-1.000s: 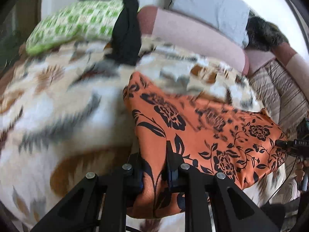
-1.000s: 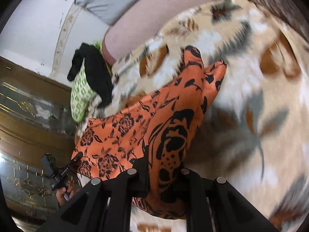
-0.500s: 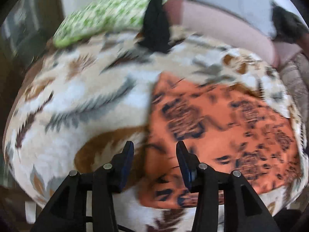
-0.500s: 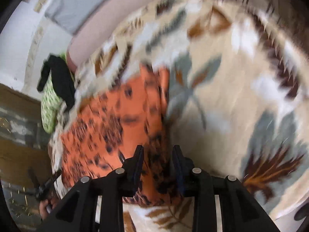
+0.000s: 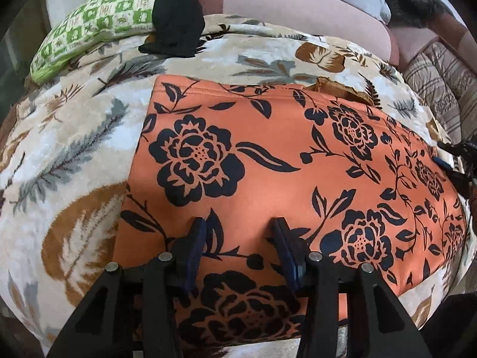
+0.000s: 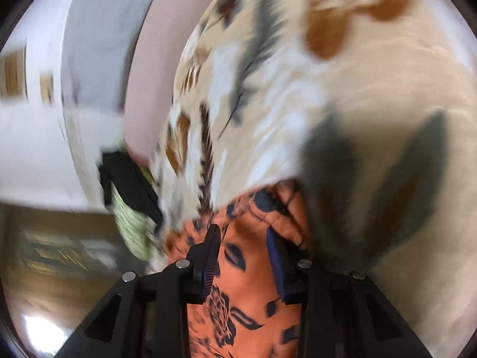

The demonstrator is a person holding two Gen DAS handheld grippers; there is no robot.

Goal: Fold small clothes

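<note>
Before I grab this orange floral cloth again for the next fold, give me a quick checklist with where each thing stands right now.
1. Orange floral cloth lies flat on the leaf-print blanket: ok, spread smooth in the left wrist view.
2. Left gripper free of fabric: ok, jaws apart over the cloth's near edge, nothing pinched.
3. Right gripper free of fabric: ok, jaws apart with cloth showing between them, pads not pressing it.
4. Far edge tidy: not ok, a brown-orange piece sticks out past the far hem.
5. Fold area free of other items: ok, the black garment and green pillow sit apart from the cloth.
6. Right-side corner lined up: cannot tell, that view is blurred.
</note>
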